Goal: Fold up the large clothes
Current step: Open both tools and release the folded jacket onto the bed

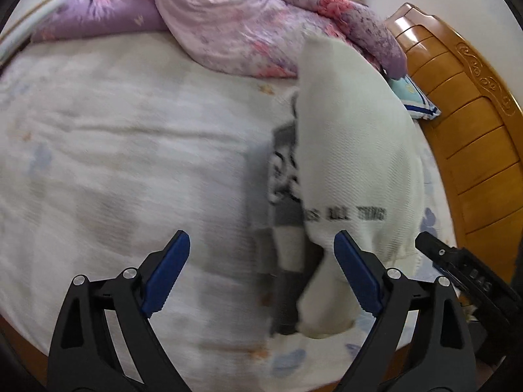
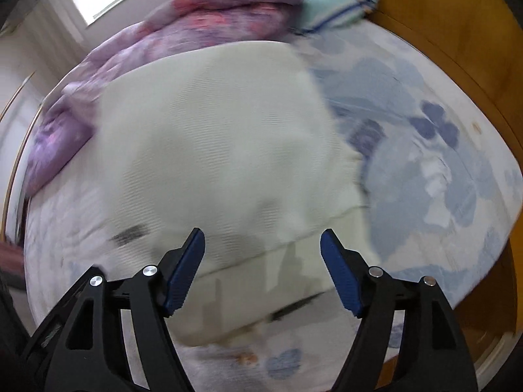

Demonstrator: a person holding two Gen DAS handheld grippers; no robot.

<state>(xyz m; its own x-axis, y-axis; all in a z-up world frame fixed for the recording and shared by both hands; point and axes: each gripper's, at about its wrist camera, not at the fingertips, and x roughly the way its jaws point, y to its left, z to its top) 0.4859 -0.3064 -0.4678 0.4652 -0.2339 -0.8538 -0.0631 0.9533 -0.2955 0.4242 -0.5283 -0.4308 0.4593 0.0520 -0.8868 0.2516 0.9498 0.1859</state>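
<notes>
Cream knit sweater (image 2: 209,137) with a dark printed picture and black lettering lies partly folded on the white bedsheet with pale blue flowers (image 1: 114,150), near a carved wooden headboard (image 1: 464,124) and a rumpled purple-pink floral quilt (image 1: 228,23). Left gripper (image 1: 261,254) and right gripper (image 2: 262,250) both hang over it with blue-padded jaws spread wide, holding nothing.

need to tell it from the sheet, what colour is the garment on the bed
Off-white ribbed knit garment with dark printed lettering; clearest in the right wrist view.

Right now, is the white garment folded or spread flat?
Partly folded: the white garment has one side turned over its printed front, on the bed sheet.
</notes>
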